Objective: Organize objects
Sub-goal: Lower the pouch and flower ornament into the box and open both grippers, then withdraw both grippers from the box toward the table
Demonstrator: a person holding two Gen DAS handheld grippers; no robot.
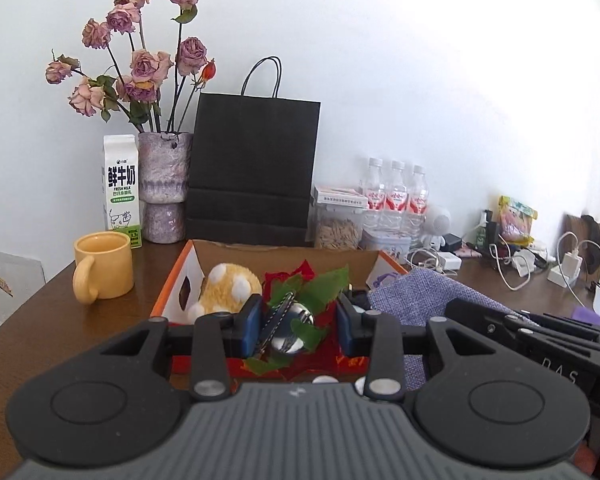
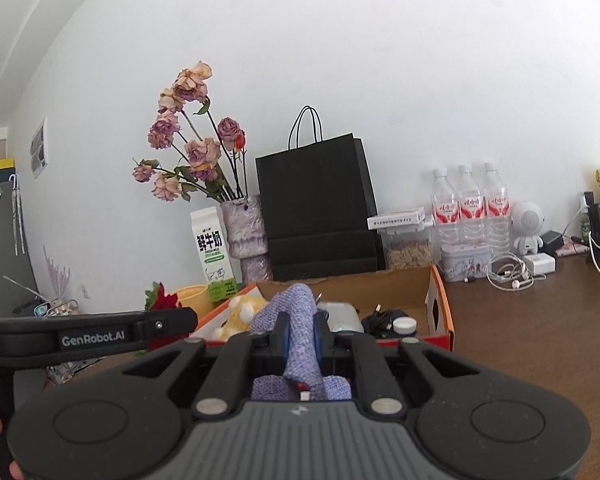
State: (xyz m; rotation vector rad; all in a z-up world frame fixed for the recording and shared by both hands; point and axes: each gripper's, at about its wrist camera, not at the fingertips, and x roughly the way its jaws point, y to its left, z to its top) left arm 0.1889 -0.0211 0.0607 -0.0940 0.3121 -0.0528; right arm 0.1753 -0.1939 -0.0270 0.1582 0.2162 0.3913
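Brown worktop (image 2: 540, 340) against white wall, cardboard box (image 2: 436, 304) in middle. My right hand-held gripper (image 2: 300, 336) clamped on purple fabric pouch (image 2: 296, 320) over box. Left hand-held gripper (image 1: 298, 326) jaws apart around red artificial flower (image 1: 300, 280) and shiny metal piece (image 1: 296, 332), probably not touching.

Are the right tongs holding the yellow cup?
No, the right tongs are shut on the purple cloth bag, while the yellow cup stands apart on the table.

Lavender fabric pouch (image 2: 298, 320) over cardboard box (image 2: 436, 304)
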